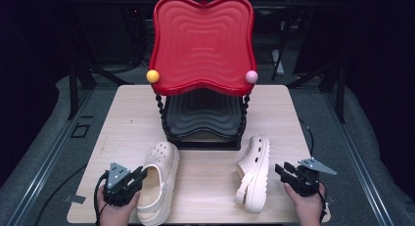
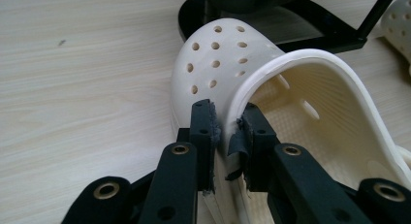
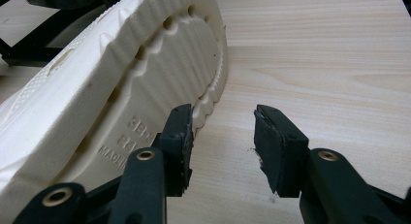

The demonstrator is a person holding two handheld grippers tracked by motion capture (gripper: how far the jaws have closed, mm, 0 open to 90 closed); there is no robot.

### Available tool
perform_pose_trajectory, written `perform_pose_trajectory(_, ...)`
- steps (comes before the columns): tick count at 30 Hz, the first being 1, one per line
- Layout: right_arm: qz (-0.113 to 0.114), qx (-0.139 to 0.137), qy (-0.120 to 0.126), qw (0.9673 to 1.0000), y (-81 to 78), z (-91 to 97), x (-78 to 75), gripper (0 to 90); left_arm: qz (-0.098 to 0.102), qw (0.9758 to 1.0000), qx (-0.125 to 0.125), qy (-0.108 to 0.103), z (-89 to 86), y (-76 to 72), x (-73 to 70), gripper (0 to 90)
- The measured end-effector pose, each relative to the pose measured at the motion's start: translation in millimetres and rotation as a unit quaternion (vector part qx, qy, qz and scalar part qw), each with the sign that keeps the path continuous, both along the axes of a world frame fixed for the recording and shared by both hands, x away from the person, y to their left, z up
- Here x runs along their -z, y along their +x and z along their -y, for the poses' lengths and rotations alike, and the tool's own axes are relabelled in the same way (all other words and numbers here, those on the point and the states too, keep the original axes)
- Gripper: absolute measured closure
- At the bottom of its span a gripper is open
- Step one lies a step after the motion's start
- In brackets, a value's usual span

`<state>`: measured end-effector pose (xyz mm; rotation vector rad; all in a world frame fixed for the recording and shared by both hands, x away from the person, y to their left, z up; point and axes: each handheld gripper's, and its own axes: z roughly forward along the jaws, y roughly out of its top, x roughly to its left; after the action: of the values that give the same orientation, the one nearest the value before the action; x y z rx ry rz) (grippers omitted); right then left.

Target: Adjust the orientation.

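Two cream perforated clogs on bench, before red-topped rack. Left clog [image 1: 157, 181] upright, toe pointing away. Right clog [image 1: 254, 171] tipped on its side, ridged sole facing right.

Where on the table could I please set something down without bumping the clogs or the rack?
The table is bare on both sides of the two-tier rack, and between the left clog and the right clog. The near corners are crowded: the left gripper grips the left clog's rim, and the right gripper sits open beside the tipped right clog.
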<state>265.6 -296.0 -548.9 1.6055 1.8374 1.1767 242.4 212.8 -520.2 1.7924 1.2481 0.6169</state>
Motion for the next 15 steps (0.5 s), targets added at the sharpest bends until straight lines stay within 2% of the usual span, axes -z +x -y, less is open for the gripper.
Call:
perform_pose_trajectory(5,0.0,0.0,0.002,1.0,0.0,0.1,-0.2,58.4,0.001,1.0,0.004,0.001,17.4,-0.5,2.0,78.2)
perform_pose_trajectory(7,-0.001,0.001,0.004,1.0,0.1,-0.1,0.2,58.4,0.0,1.0,0.009,0.001,31.6,1.6,6.4,78.0)
perform_pose_trajectory(10,-0.002,0.0,0.001,1.0,0.1,-0.2,0.3,58.3,-0.005,0.9999,0.01,-0.006,42.7,5.7,9.9,78.0)
perform_pose_trajectory(11,-0.001,-0.001,0.003,1.0,0.1,-0.2,0.3,58.4,-0.005,0.9999,0.01,-0.006,42.7,5.7,9.9,77.8)
perform_pose_trajectory(15,-0.003,0.0,0.004,1.0,0.4,0.4,0.7,58.4,-0.002,0.9999,0.015,-0.008,60.9,10.5,12.7,76.6)
